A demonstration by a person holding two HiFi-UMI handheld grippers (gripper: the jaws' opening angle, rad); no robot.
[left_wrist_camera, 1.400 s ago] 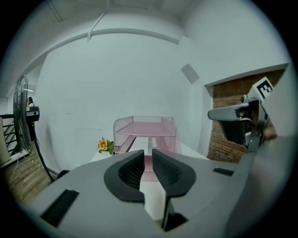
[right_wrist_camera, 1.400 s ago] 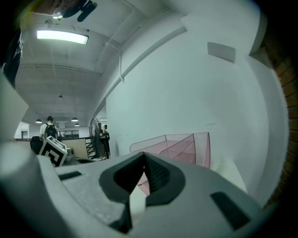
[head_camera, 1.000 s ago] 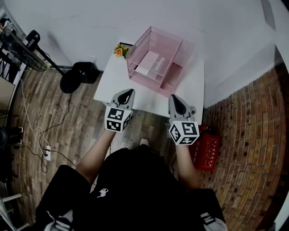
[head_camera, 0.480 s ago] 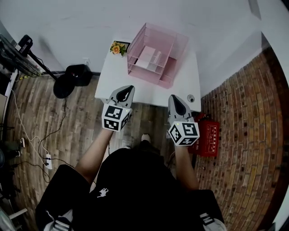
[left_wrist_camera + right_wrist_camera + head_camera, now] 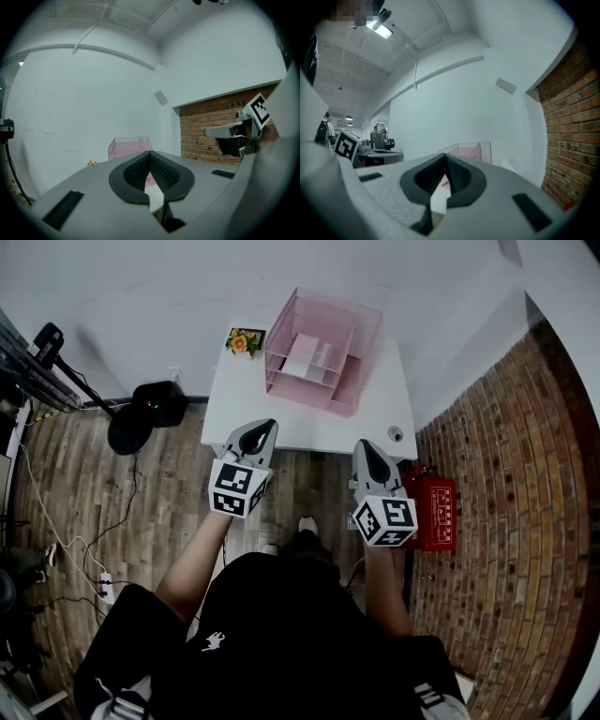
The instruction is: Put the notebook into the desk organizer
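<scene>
Notebook [image 5: 305, 356]: pale, apparently lying inside the pink desk organizer [image 5: 323, 298] on the white table [image 5: 239, 395]; left gripper [image 5: 265, 427] and right gripper [image 5: 364, 446] pressed together, empty, at the table's near edge; task judged complete.

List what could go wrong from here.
1. A small round item lies at the table's right front edge, near the right gripper; a sweep could knock it off.
2. The flowers stand close beside the organizer; a reach by the left gripper could tip them.
3. Both grippers are shut and empty; either would push rather than grasp unless opened first.
</scene>
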